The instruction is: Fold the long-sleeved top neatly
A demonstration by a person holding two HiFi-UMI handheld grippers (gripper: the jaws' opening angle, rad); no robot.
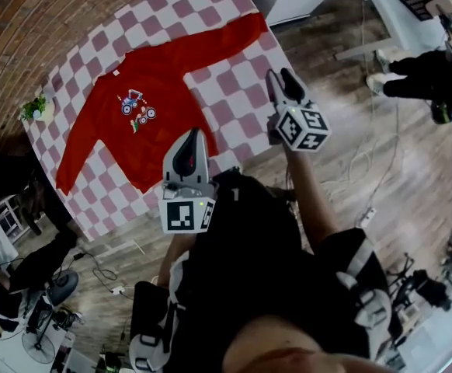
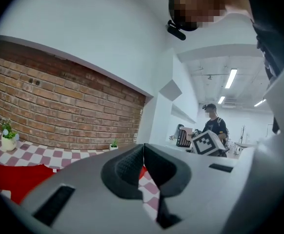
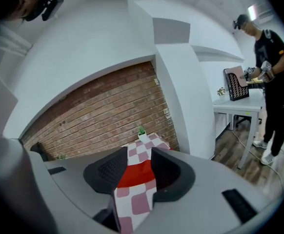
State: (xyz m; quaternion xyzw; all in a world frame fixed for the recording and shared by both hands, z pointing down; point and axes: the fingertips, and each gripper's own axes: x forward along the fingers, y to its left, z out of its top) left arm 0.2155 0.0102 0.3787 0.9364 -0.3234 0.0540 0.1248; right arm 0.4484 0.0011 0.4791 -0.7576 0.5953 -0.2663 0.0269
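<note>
The red long-sleeved top lay flat and face up in the middle of the bench, on a cloth of pink and white checks. A small printed picture showed on its chest. Its collar pointed toward the far edge by the brick wall, and its hem lay toward the near edge. One sleeve ran out to the far right corner; the other ran down toward the near left corner. A small potted plant stood at the left edge, just beside the shoulder of the top.

The left gripper hung over the near edge, above the hem in the head view. Its fingers were pressed together with nothing between them.

The right gripper was held over the near right part of the bench, clear of the cloth. Its fingers stood apart, holding nothing; through the gap its own view showed only the checked cloth and a strip of the red top farther off.

Beyond the bench on the right, another person stood on the wooden floor by a white desk.
</note>
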